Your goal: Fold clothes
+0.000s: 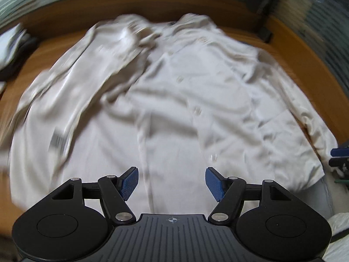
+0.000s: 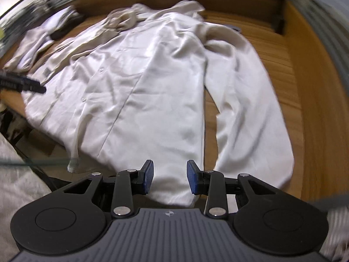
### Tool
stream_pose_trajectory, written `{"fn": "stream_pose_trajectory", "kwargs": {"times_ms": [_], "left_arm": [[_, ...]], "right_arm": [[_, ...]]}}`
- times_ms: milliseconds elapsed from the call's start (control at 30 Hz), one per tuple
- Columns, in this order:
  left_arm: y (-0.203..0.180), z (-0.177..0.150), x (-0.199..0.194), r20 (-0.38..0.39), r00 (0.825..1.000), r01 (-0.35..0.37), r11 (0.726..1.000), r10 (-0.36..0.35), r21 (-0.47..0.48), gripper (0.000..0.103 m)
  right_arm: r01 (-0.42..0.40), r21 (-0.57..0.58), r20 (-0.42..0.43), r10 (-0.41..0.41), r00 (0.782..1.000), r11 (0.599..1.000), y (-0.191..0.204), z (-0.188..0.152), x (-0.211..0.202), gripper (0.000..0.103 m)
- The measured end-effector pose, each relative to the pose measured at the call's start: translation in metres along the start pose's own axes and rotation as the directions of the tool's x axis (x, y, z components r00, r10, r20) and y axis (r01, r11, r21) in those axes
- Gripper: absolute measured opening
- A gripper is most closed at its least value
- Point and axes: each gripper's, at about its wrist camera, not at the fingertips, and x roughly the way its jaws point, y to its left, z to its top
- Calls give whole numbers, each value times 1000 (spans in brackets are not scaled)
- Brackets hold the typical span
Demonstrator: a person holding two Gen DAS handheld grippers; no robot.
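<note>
A white button-up shirt [image 1: 196, 100] lies spread face up on a wooden surface [image 1: 305, 50], collar toward the far edge and hem toward the near edge. In the left wrist view, the left claw [image 1: 172, 184] hovers above the shirt's near hem, its blue pads [image 1: 130, 183] spread wide with nothing between them but the cloth below, which they do not touch. One sleeve [image 1: 72, 91] is folded in across the left of the shirt's body, a grey label showing near its lower end. The buttons run down the placket just right of centre.

In the right wrist view, the right claw [image 2: 170, 180] hangs over the near hem of the shirt [image 2: 152, 91], its blue pads [image 2: 149, 178] parted a moderate way and pinching nothing. The other sleeve [image 2: 246, 100] lies stretched out on the right, bare wood [image 2: 309, 87] showing between it and the body. At the far left a small heap of other clothes [image 2: 54, 26] sits on the surface. A dark part of the left claw [image 2: 21, 84] pokes in from the left edge. Both views are blurred.
</note>
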Motion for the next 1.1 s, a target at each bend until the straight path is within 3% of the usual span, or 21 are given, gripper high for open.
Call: {"fn": "stream_pose_trajectory", "kwargs": {"times_ms": [267,433,667,933,1000,1100], "left_arm": [[-39,-65,-8,24,1000,-13,985,17,-174,70],[-62,-91,6,32,999,24,970,-17,-241,70],[-77,-106,51,22,994,108,939,-107,-327,70],[-69,-110,71,56,987,157,893,-148,-421,68],[-63,-112,75,59,982,187,870,-180,-456,49],[-58,-114,72,75,969,241,842,-234,-482,30]], "right_arm": [[-74,-173,-44,67,997,982,-9,23,22,38],[-106,-204,-48,99,994,973,-9,30,19,42],[-117,-236,-43,110,993,965,-7,38,7,43],[-73,-236,-24,69,997,969,-19,33,-8,46],[-61,-230,-18,58,998,971,-24,33,-10,46],[-48,-228,-5,48,999,972,-27,32,-15,49]]}}
